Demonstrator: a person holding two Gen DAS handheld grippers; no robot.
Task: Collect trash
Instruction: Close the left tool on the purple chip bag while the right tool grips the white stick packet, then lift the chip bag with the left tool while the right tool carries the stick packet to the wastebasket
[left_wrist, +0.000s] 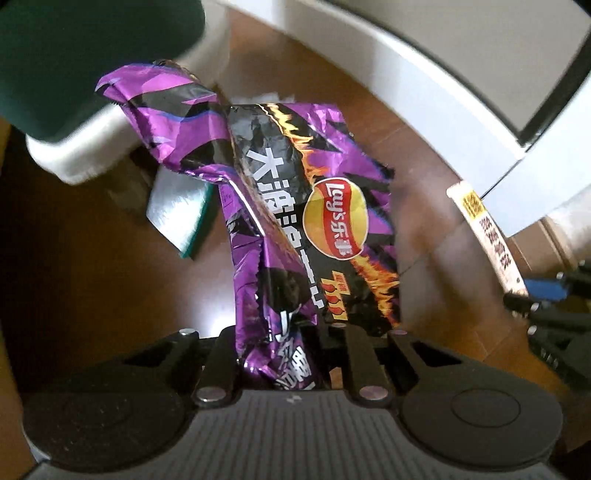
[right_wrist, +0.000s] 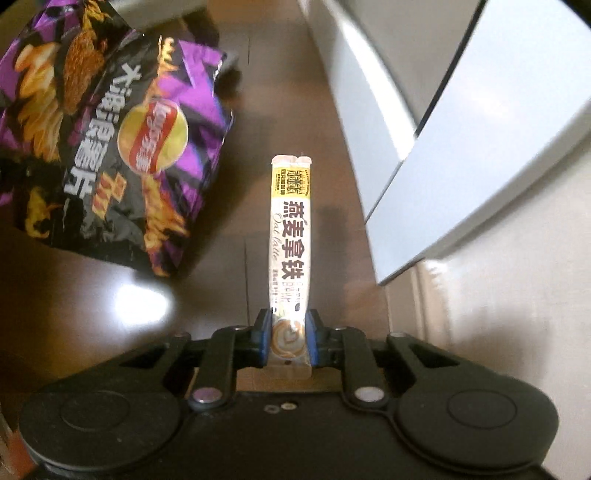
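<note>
A crumpled purple and black Lay's chip bag (left_wrist: 295, 206) hangs above the brown wooden surface, and my left gripper (left_wrist: 280, 354) is shut on its lower end; the bag hides the fingertips. The same bag (right_wrist: 110, 147) shows at the upper left of the right wrist view. A long cream oat latte sachet (right_wrist: 291, 229) sticks straight out from my right gripper (right_wrist: 290, 339), whose blue pads (right_wrist: 263, 339) are shut on its end. In the left wrist view that sachet (left_wrist: 487, 236) and the right gripper (left_wrist: 524, 295) appear at the right edge.
A white cabinet or appliance (left_wrist: 424, 74) runs along the top right, seen too in the right wrist view (right_wrist: 461, 147). A silver and teal wrapper (left_wrist: 177, 214) lies on the brown surface (left_wrist: 424, 206) beside a white object (left_wrist: 81, 147) under a dark green shape (left_wrist: 74, 55).
</note>
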